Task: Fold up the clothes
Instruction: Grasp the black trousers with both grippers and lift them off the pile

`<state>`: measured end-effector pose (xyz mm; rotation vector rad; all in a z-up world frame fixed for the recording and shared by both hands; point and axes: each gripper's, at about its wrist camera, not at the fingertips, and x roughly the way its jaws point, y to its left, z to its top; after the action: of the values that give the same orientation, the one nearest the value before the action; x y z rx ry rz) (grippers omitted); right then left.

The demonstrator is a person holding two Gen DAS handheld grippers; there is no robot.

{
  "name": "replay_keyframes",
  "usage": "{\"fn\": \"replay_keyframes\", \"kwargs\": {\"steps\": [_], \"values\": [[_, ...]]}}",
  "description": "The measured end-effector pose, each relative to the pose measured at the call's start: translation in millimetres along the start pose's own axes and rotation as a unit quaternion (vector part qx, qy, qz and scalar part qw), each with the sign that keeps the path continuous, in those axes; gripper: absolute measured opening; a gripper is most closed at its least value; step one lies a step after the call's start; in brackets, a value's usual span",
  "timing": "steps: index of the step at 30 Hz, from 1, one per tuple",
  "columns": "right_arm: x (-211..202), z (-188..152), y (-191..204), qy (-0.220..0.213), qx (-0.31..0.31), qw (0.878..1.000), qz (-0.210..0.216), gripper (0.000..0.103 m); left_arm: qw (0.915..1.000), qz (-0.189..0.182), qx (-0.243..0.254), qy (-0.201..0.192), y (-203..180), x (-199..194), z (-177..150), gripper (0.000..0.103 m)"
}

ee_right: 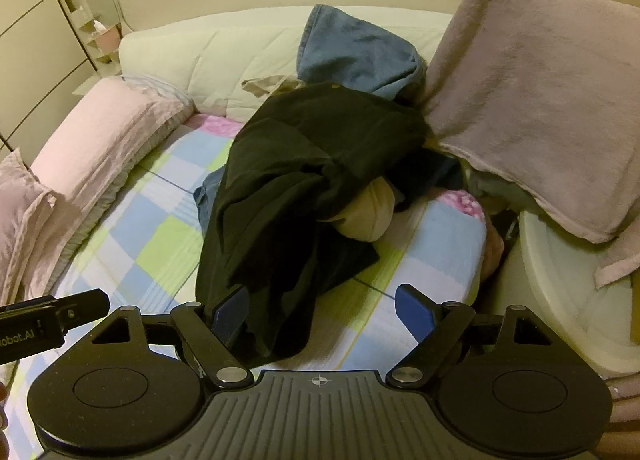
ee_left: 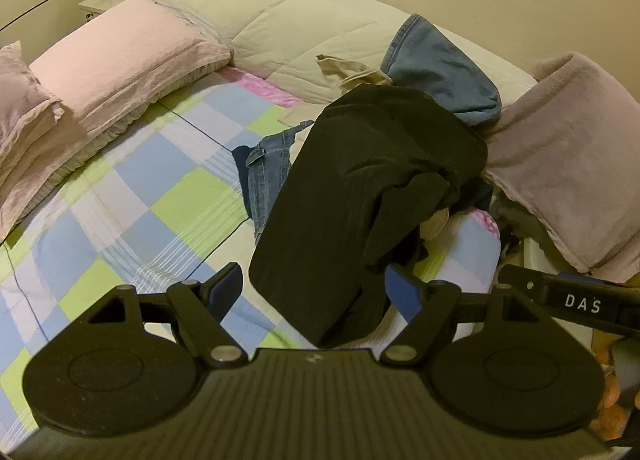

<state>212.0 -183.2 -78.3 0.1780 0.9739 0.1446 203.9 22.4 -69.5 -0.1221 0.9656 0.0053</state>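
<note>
A black garment (ee_left: 360, 188) lies crumpled on top of a pile of clothes on the checked bedsheet (ee_left: 132, 204). Blue jeans (ee_left: 266, 172) lie under it, a blue denim piece (ee_left: 440, 72) leans on the headboard behind, and a beige piece (ee_left: 348, 68) peeks out. My left gripper (ee_left: 316, 292) is open, its fingers either side of the garment's near end. In the right wrist view the black garment (ee_right: 304, 180) covers a beige item (ee_right: 366, 216). My right gripper (ee_right: 322, 310) is open, its left pad (ee_right: 230, 312) against the garment's near hem.
Pink pillows (ee_left: 116, 60) line the left side of the bed. A cream padded headboard (ee_left: 280, 16) runs behind. A folded mauve blanket (ee_right: 532, 92) sits at the right over a white round tub (ee_right: 560, 284). A nightstand (ee_left: 108, 0) stands at the far left.
</note>
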Motion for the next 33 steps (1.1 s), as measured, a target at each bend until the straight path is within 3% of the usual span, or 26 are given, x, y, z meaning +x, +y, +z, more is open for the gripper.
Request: {"fn": "replay_keyframes", "kwargs": {"steps": [8,11,13,15,17,19,21,27,33], "values": [[33.1,18.6,-15.2,0.024,0.04,0.999,0.025,0.083,0.9998,-0.017,-0.002,0.012,-0.9,35.0,14.2,0.069],[49.4,23.8,-31.4,0.03,0.096,0.993,0.063,0.083,0.9994,-0.03,-0.001,0.018,-2.6,52.3,17.3,0.065],[60.8,24.3,-48.1,0.033,0.161,0.981,0.101,0.083,0.9989,-0.04,0.001,0.023,-4.6,65.9,19.4,0.063],[74.5,21.3,-66.4,0.041,0.238,0.96,0.139,0.083,0.9985,-0.048,0.001,0.025,-7.8,78.9,21.5,0.061],[87.8,18.4,-81.0,0.044,0.303,0.939,0.157,0.083,0.998,-0.055,0.0,0.031,-10.3,94.0,24.3,0.058],[96.5,18.1,-89.7,0.044,0.334,0.927,0.167,0.082,0.9975,-0.06,-0.002,0.037,-10.8,107.4,26.8,0.053],[104.0,22.3,-94.5,0.04,0.349,0.921,0.168,0.075,0.9972,-0.062,-0.002,0.042,-11.2,119.7,29.6,0.052],[128.0,31.8,-99.9,0.034,0.374,0.911,0.171,0.074,0.9959,-0.07,0.003,0.058,-11.7,155.9,36.0,0.044],[156.8,41.8,-101.7,0.035,0.384,0.908,0.162,0.074,0.993,-0.085,-0.007,0.082,-10.3,186.3,36.2,0.044]]}}
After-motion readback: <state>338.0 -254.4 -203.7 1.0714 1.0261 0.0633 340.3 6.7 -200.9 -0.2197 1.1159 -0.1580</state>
